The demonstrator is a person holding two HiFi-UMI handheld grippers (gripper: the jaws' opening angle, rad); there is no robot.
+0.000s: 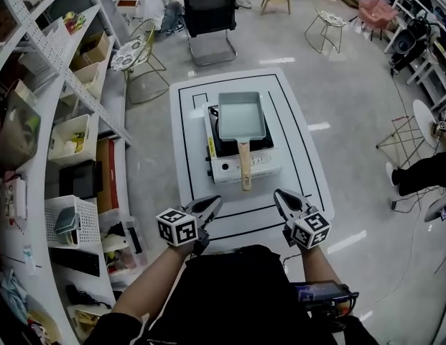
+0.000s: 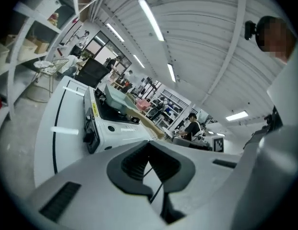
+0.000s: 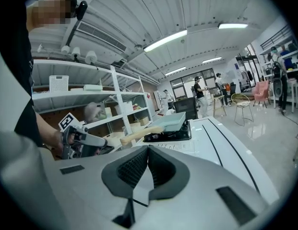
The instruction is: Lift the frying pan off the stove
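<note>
A rectangular pale grey-green frying pan (image 1: 242, 116) sits on a white portable stove (image 1: 260, 165) in the middle of a white table (image 1: 190, 164). Its wooden handle (image 1: 245, 165) points toward me. My left gripper (image 1: 213, 203) hovers over the table's near edge, left of the handle end, shut and empty. My right gripper (image 1: 279, 195) hovers to the right of the handle, also shut with nothing held. In the left gripper view the shut gripper (image 2: 149, 150) faces the stove (image 2: 108, 123) and pan (image 2: 117, 96). In the right gripper view the shut gripper (image 3: 148, 158) faces the pan (image 3: 170, 121) and handle (image 3: 134, 135).
White shelving (image 1: 61, 121) full of boxes and baskets lines the left side. A black office chair (image 1: 210, 9) and a wire chair (image 1: 140, 49) stand beyond the table's far end. A person's leg (image 1: 424, 171) shows at the right.
</note>
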